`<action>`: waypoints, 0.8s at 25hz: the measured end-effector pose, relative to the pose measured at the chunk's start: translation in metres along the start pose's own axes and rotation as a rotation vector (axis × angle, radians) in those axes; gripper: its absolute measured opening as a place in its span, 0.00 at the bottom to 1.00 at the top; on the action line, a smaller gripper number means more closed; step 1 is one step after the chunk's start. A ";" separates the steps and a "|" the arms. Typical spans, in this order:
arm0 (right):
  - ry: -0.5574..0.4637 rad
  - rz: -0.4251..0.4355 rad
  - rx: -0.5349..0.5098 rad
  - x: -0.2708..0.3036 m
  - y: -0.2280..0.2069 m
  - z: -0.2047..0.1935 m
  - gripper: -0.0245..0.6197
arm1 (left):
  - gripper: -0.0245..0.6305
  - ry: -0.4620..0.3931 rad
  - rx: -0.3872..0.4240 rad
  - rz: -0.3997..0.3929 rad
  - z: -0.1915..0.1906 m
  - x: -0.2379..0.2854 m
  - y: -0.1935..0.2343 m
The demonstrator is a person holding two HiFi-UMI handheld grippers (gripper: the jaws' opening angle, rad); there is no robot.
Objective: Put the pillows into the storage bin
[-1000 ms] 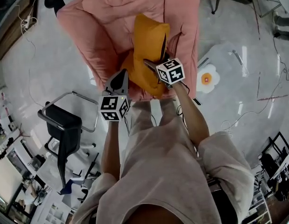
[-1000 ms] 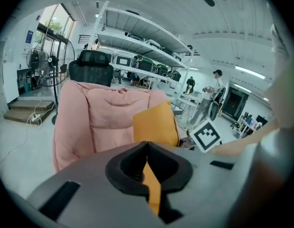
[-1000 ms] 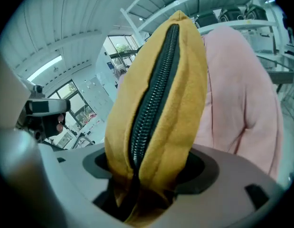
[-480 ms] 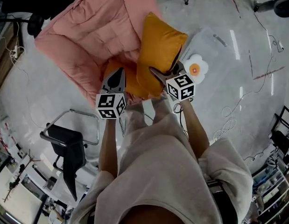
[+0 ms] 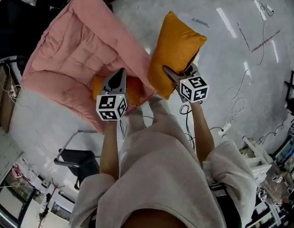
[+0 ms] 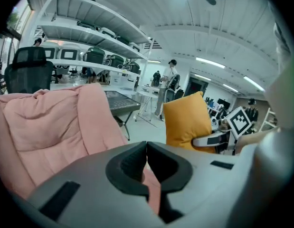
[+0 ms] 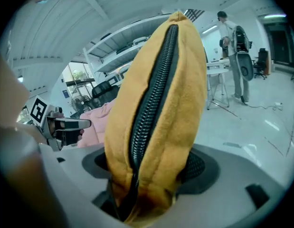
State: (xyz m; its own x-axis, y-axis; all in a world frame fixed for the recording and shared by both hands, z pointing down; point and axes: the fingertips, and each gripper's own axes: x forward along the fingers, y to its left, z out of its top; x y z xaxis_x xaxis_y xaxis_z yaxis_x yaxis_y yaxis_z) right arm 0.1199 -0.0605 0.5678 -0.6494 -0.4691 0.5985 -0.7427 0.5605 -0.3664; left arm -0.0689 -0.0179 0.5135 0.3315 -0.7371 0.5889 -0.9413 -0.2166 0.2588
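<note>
Two tools: one in each hand, both in the head view, each with a marker cube on top.
Pink cushion (image 5: 75,56): big quilted pad filling the left half of the head view, lying on the grey floor (image 5: 222,37).
Black chair (image 5: 82,161): lower left in the head view, past the pink cushion's near edge and apart from it.
Shelves (image 6: 90,56): long racks at the back, upper left in the left gripper view, loaded with dark items too small to name.
Left tool (image 6: 147,148): clenched, jaw tips meeting with nothing gripped. It hangs over the near part of the pink cushion and points away from the person.
Second orange pillow (image 5: 136,90): lies on the pink cushion just beyond the left tool, which partly hides it.
Held orange pillow (image 5: 176,46): upright and off the floor, just right of the pink cushion's right edge. Can't tell whether it brushes that edge.
Zipper (image 7: 149,103): black, runs up the pillow edge facing the right tool's camera.
Right tool (image 7: 147,169): grasping the held orange pillow at its lower end. The jaws stand apart with the pads (image 7: 198,167) pressed on both sides and the fabric bunched between them.
Cables (image 5: 237,103): loose on the floor, right of the right tool.
Person (image 7: 232,32): stands far back at the right in the right gripper view, next to a worktop.
</note>
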 end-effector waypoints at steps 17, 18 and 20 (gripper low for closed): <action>0.180 -0.301 0.206 -0.039 -0.205 -0.110 0.64 | 0.06 0.094 0.108 -0.153 0.001 0.082 -0.094; 0.195 -0.305 0.222 -0.034 -0.211 -0.115 0.69 | 0.06 0.097 0.108 -0.152 0.001 0.083 -0.095; 0.220 -0.343 0.262 -0.022 -0.227 -0.126 0.82 | 0.06 0.099 0.106 -0.149 0.001 0.083 -0.093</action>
State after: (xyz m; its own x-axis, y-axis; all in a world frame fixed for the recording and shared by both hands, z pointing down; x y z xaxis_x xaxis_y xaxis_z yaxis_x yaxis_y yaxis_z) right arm 0.3238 -0.0915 0.7273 -0.3306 -0.4254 0.8424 -0.9426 0.1943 -0.2717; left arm 0.0459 -0.0596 0.5382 0.4675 -0.6260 0.6241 -0.8809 -0.3889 0.2698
